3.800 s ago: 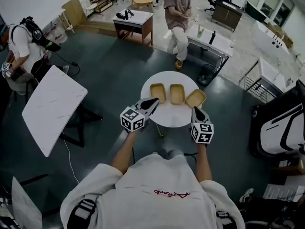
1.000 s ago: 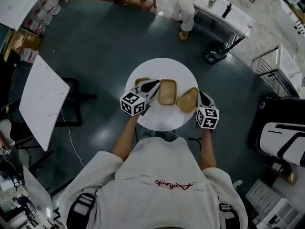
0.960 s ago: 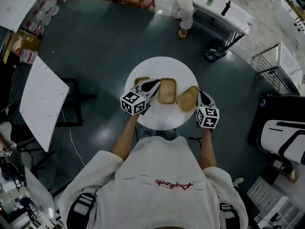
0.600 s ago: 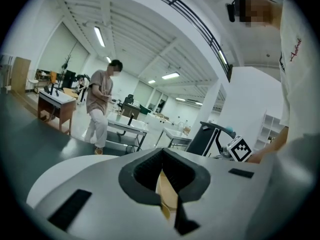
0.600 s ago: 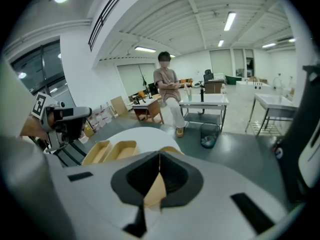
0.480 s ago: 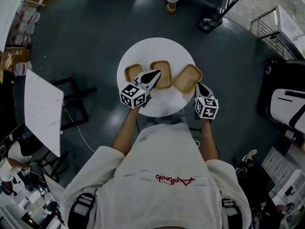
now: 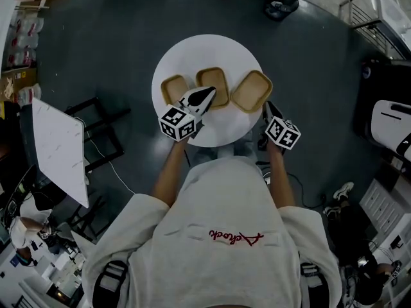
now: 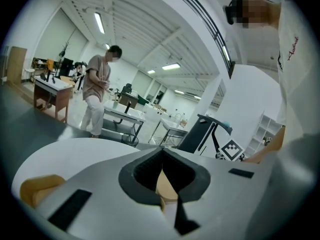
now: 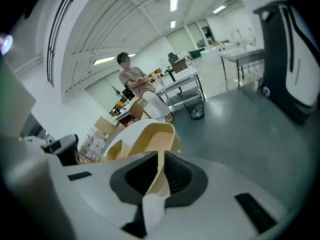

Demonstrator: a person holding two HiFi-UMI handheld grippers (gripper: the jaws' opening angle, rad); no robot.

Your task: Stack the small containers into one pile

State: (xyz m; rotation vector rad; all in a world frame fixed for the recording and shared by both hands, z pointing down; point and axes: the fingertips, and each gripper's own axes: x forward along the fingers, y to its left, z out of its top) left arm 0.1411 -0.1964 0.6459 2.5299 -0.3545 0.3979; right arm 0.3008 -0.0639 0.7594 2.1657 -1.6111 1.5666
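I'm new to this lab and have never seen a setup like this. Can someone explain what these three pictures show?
No robot here: a person holds a two-jaw tool in each hand, the left gripper and the right gripper. The marked cubes belong to them. The overhead picture comes from a camera on the person's head. The other two come from cameras riding on each gripper, looking along its jaws. On the round white table lie three shallow tan trays, unstacked: the left container, the middle container and the right container. Both pairs of jaws look closed and hold nothing.
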